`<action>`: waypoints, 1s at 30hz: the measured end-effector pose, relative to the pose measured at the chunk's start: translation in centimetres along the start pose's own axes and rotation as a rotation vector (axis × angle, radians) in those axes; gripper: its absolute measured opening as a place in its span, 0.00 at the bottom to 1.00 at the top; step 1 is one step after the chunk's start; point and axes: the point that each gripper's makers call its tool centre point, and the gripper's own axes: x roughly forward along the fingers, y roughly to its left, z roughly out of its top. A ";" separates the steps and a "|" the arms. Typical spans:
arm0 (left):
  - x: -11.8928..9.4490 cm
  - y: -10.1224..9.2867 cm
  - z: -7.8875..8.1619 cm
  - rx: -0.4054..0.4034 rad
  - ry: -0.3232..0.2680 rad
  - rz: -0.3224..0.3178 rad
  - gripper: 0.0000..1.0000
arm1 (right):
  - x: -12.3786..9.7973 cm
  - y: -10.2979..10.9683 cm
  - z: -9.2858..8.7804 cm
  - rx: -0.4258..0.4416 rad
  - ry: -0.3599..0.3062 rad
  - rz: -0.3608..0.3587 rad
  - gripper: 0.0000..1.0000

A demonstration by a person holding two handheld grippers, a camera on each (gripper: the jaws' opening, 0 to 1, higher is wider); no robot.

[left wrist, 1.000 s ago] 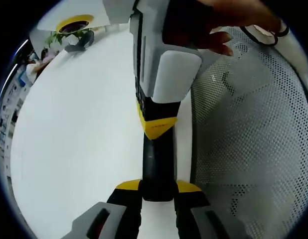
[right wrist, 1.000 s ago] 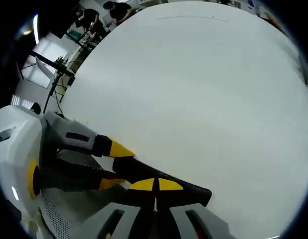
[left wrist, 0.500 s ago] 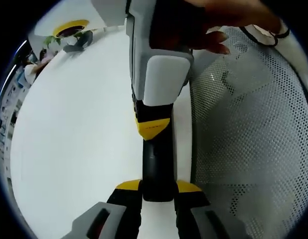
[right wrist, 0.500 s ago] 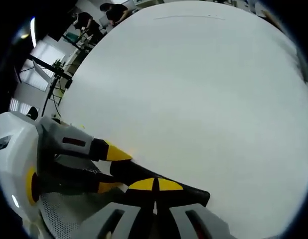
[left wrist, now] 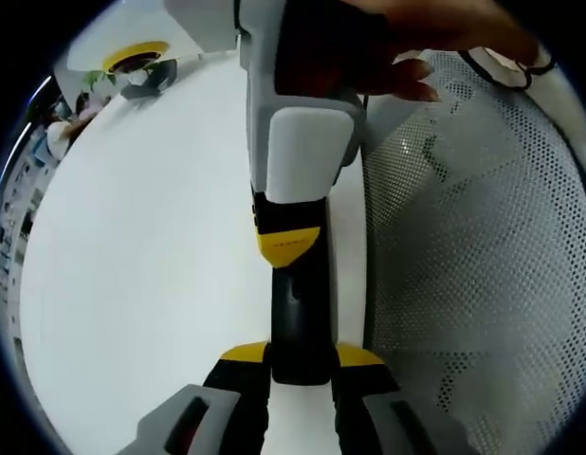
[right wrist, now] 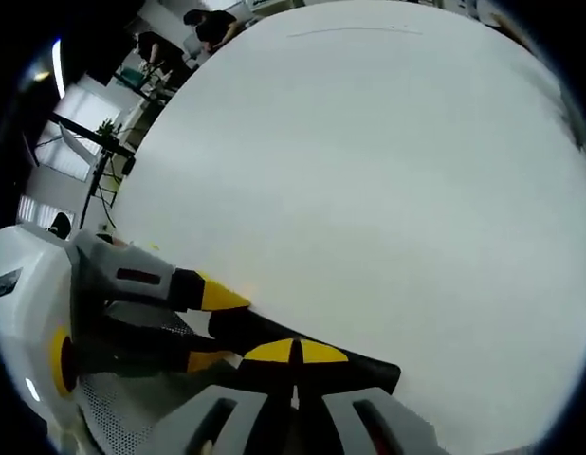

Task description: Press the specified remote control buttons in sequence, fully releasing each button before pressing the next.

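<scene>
Table (left wrist: pixel 132 284), white and bare, takes the 6 to 12 o'clock half of the left gripper view and most of the right gripper view (right wrist: pixel 369 190). White perforated mesh panel (left wrist: pixel 483 265) covers the 1 to 5 o'clock side of the left gripper view.

Right gripper (left wrist: pixel 288 245) enters from 12 o'clock, held by a hand (left wrist: pixel 416 38). Its yellow tip rests on the upper end of the remote control (left wrist: pixel 301 313). In its own view the right gripper (right wrist: pixel 295 353) has both tips closed together at 6 o'clock, touching the remote control (right wrist: pixel 359 368).

Left gripper (left wrist: pixel 301 355) is clamped on the remote control's lower end at 6 o'clock, one yellow tip on each side. From 8 o'clock in the right gripper view, the left gripper (right wrist: pixel 212 327) shows the same grasp.
</scene>
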 end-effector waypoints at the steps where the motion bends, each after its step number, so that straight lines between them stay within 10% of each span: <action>1: 0.0 0.0 0.0 -0.001 -0.001 0.001 0.23 | 0.0 0.0 0.1 -0.004 0.004 -0.005 0.00; 30: 0.0 -0.1 0.0 -0.020 -0.029 0.010 0.23 | 0.0 0.2 0.0 -0.037 -0.009 -0.019 0.00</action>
